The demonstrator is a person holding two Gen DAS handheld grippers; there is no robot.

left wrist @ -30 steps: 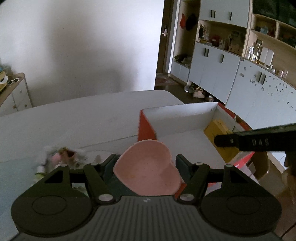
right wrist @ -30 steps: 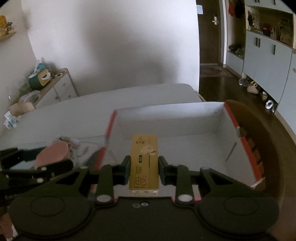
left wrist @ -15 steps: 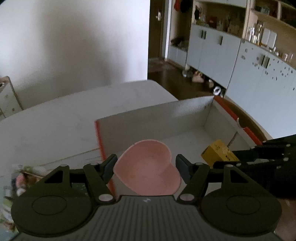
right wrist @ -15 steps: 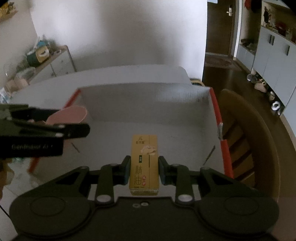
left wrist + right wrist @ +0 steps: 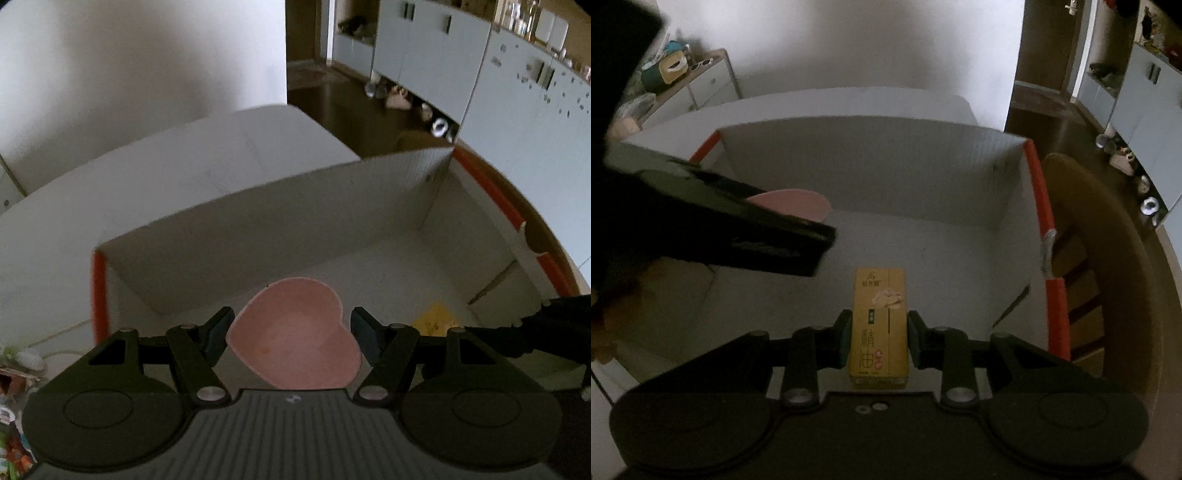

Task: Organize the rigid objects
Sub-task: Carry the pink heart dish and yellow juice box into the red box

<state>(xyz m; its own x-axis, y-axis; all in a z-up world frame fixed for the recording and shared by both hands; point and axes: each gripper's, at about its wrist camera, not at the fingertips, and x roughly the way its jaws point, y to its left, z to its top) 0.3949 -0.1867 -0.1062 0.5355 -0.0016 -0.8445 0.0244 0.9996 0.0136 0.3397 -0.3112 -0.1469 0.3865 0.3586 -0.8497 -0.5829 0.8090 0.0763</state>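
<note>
Right now your left gripper [image 5: 291,338] has its two fingers pressed against the sides of a pink heart-shaped bowl [image 5: 295,339], spread only as wide as the bowl itself. In the left wrist view the bowl hangs over the white floor of a large white box [image 5: 280,206] with orange-red edging, near the box's 7 o'clock corner. At 3 o'clock of the bowl, a blurred patch of yellow [image 5: 437,319] shows past the finger, and the dark body of your other tool crosses the frame at 4 o'clock.

Your right gripper [image 5: 879,341] is closed narrowly on a small yellow carton [image 5: 880,328] printed with Chinese characters, a pad flat on each long side. The carton points toward 12 o'clock and sits above the box floor, toward the box's near wall; whether its underside touches the floor you cannot tell from these views. At 10 o'clock in that view, the left tool's black finger [image 5: 738,229] reaches across, with the pink bowl's rim [image 5: 798,203] showing just behind it. A wooden chair [image 5: 1108,258] stands just beside the box at 3 o'clock.
</note>
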